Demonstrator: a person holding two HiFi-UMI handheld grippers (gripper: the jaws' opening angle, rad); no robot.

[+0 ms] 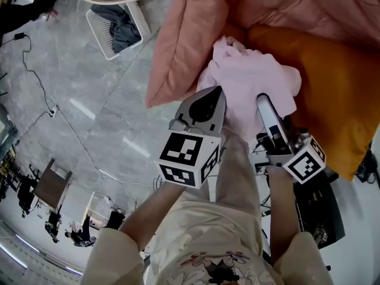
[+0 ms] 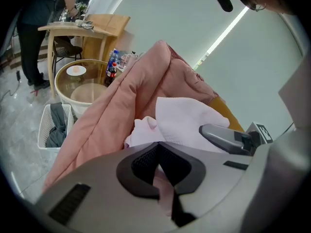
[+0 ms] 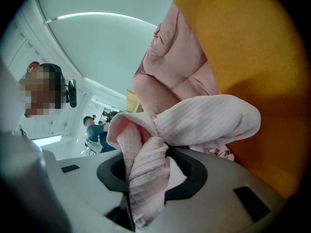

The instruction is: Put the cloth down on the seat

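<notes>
A pale pink waffle cloth (image 1: 249, 79) hangs bunched between my two grippers, over the orange seat (image 1: 332, 88). My left gripper (image 1: 218, 92) is shut on the cloth's near left edge; in the left gripper view a fold of the cloth (image 2: 184, 123) runs down between the closed jaws of the left gripper (image 2: 159, 148). My right gripper (image 1: 262, 100) is shut on the cloth's right part. In the right gripper view a thick wad of the cloth (image 3: 209, 120) fills the right gripper (image 3: 155, 153), with the seat (image 3: 252, 47) just beyond. Whether the cloth touches the seat is hidden.
A salmon quilt (image 1: 196, 34) lies heaped on the seat's left side, against the cloth. On the grey floor stand a white basket (image 1: 116, 28) of dark clothes and a round glass table (image 2: 80, 81). Black equipment (image 1: 320, 206) sits at the lower right. A person (image 2: 34, 28) stands by a wooden desk.
</notes>
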